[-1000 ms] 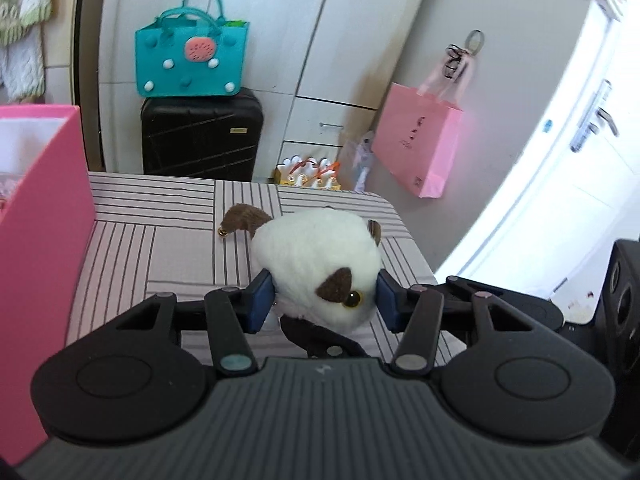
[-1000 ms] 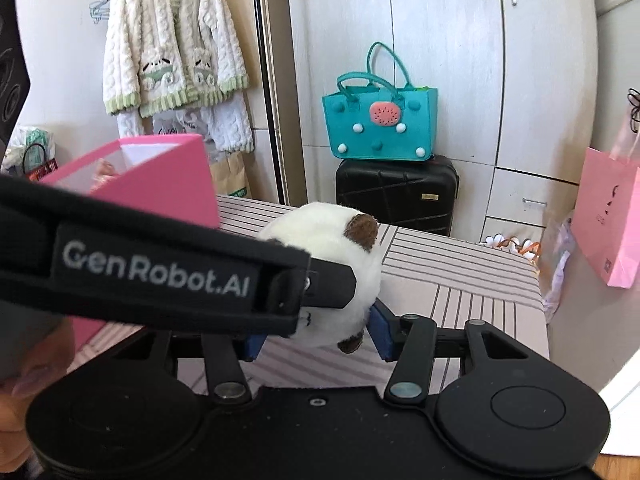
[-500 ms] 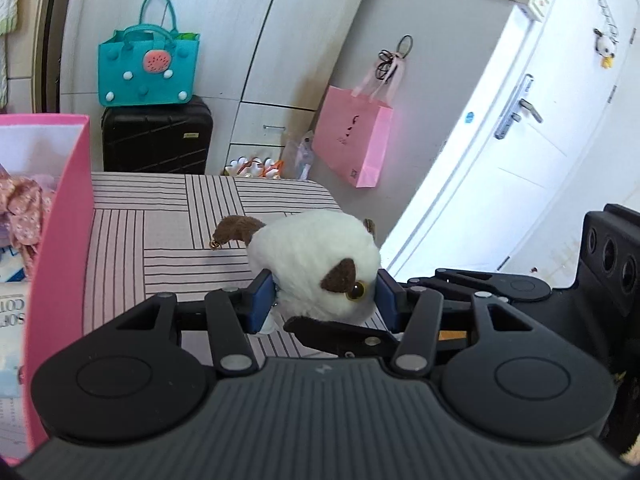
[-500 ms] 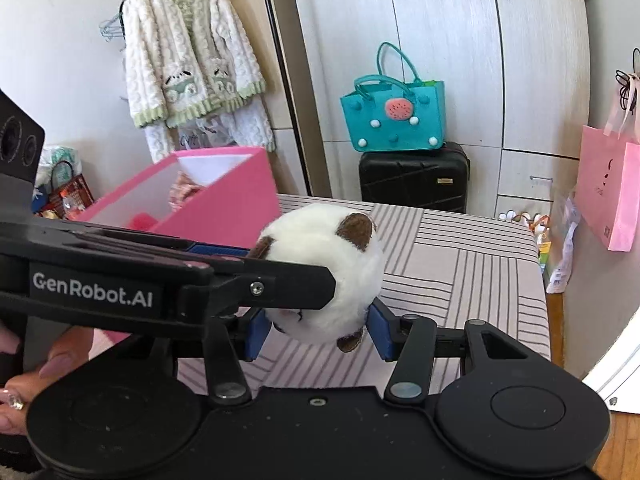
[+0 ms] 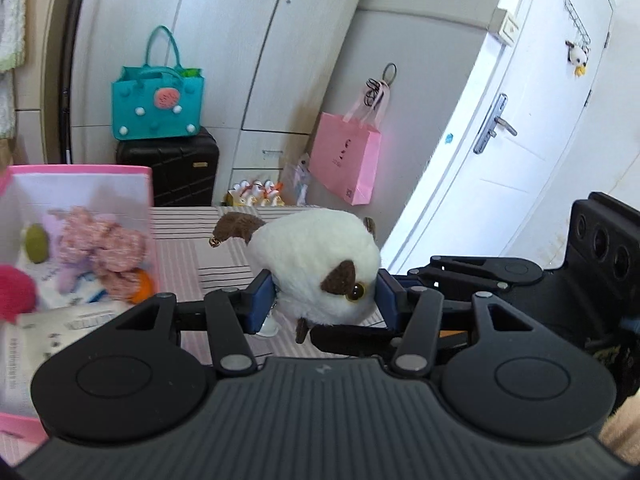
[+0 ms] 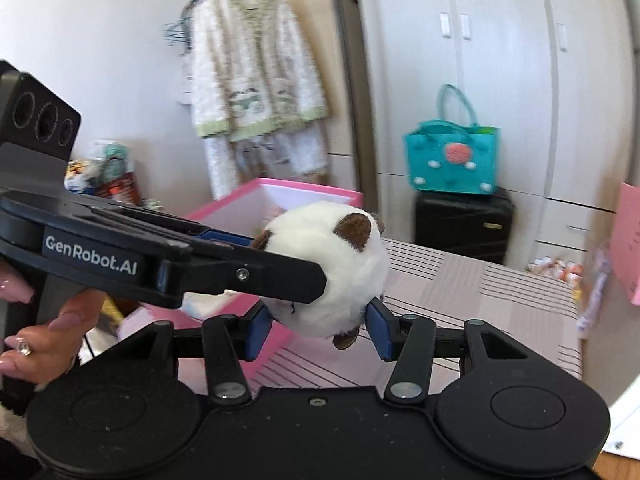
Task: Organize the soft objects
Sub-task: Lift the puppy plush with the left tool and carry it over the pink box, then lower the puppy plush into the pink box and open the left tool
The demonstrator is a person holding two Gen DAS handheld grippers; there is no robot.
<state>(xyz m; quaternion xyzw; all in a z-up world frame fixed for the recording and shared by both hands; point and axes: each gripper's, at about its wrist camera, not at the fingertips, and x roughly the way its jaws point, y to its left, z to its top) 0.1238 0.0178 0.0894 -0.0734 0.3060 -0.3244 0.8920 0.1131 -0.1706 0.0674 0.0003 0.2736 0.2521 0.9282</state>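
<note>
A round white plush toy [image 5: 312,264] with brown ears and an amber eye hangs above the striped table [image 5: 208,256]. Both grippers hold it at once. My left gripper [image 5: 324,300] is shut on it, blue pads pressed into its sides. My right gripper [image 6: 318,326] is shut on the same plush toy [image 6: 340,280] from another side. In the right wrist view the left gripper's finger [image 6: 248,276] crosses the toy's front. A pink box [image 5: 80,240] stands to the left, holding a pink knitted piece [image 5: 104,240], a red ball and other soft things.
A teal bag [image 5: 156,104] sits on a black suitcase [image 5: 172,168] by the wardrobe. A pink paper bag [image 5: 348,160] hangs beside the white door [image 5: 500,140]. A fluffy cardigan [image 6: 252,80] hangs on the wall behind the pink box [image 6: 280,200]. A person's hand [image 6: 44,344] grips the left handle.
Both grippers have risen with the plush toy and swung towards the pink box. The box's inside now shows in the left wrist view. The grip on the toy has not changed.
</note>
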